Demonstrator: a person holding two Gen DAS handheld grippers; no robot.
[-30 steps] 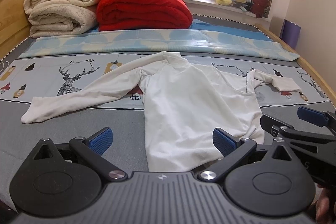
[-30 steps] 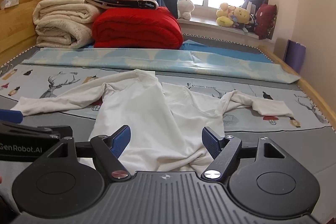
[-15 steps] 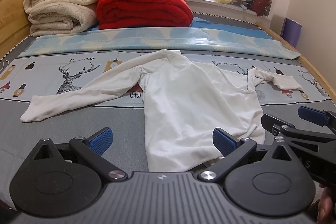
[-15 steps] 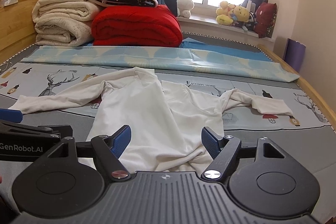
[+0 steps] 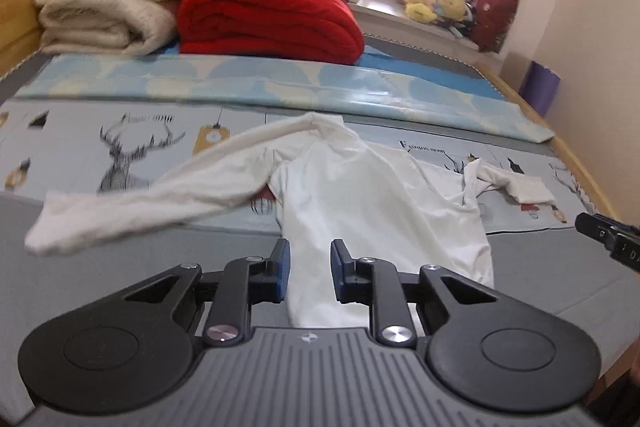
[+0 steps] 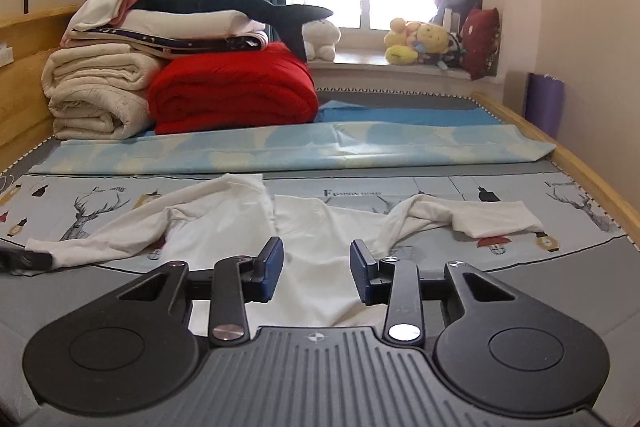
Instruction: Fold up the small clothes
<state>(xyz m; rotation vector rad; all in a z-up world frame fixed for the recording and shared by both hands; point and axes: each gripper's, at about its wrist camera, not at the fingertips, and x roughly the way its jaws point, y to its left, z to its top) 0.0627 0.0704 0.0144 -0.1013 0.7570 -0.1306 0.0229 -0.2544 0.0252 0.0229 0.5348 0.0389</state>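
On the bed, from the left: stack of cream blankets (image 5: 104,7), then folded red quilt (image 5: 268,15) beside it, dark plush shark (image 6: 224,1) lying over the pile. Farther right along the windowsill (image 6: 360,61), yellow plush toys (image 6: 416,41) and a dark red cushion (image 6: 478,41).

Nearer, across the deer-print sheet (image 5: 132,151): white long-sleeved top (image 5: 360,203) spread flat, left sleeve stretched far out to the left, body in the middle, right sleeve bent and bunched at the right.

Left gripper (image 5: 309,269) low over the lower left part of the top's body, blue pads (image 5: 283,259) drawn near each other with a narrow gap, white cloth seen in that gap; whether pinched, cannot tell.

Right gripper (image 6: 317,269) over the hem, pads parted wider, cloth visible between, touching neither pad.
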